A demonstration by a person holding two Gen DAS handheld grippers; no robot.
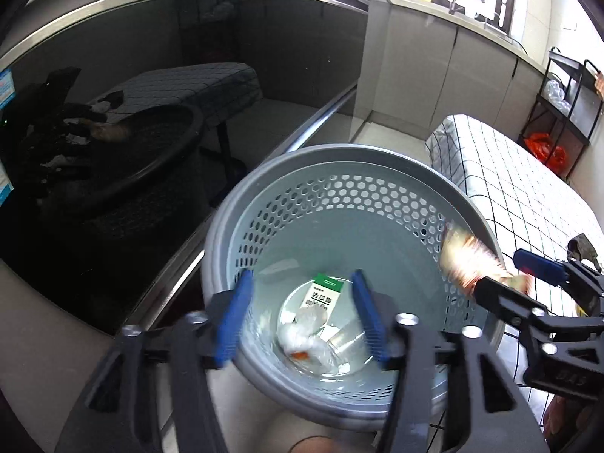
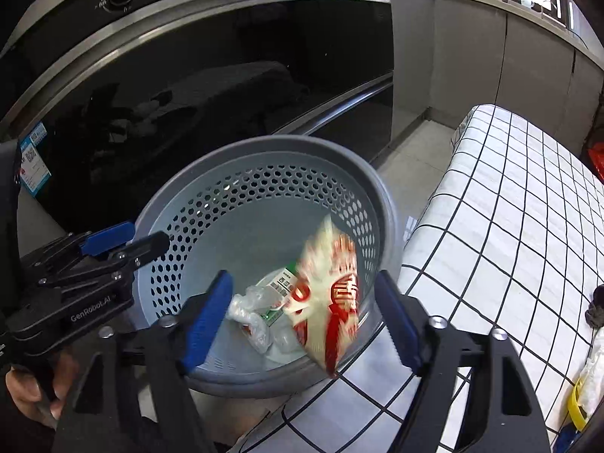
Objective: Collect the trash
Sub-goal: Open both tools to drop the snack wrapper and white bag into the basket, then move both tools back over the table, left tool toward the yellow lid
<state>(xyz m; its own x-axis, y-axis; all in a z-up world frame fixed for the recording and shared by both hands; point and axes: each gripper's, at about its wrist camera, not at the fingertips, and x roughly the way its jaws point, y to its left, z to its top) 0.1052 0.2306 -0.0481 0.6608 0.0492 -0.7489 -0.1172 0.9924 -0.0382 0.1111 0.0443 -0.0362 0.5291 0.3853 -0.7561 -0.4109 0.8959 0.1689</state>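
Two grippers over the waste basket, both pointing down into it. Right gripper: jaws wide apart, nothing pressed between the blue pads. Red-and-white wrapper sits between them but clear of both, motion-blurred, tilted, lower corner over the basket's near rim. Looks released, not gripped. From the left wrist view the same wrapper shows as a blur at the basket's right inner wall, right next to the right gripper's fingertips.

Left gripper: jaws parted, empty, pads not touching anything, hanging over the basket's near-left rim.

Basket contents at the bottom: green-and-white label card, crumpled clear plastic with a small orange bit, touching the card.

Basket stands on the floor, between the dark glass oven door and the grid-pattern tablecloth. Tablecloth edge is just beside the rim. A person's hand holds the left gripper's handle, lower left in the right wrist view.
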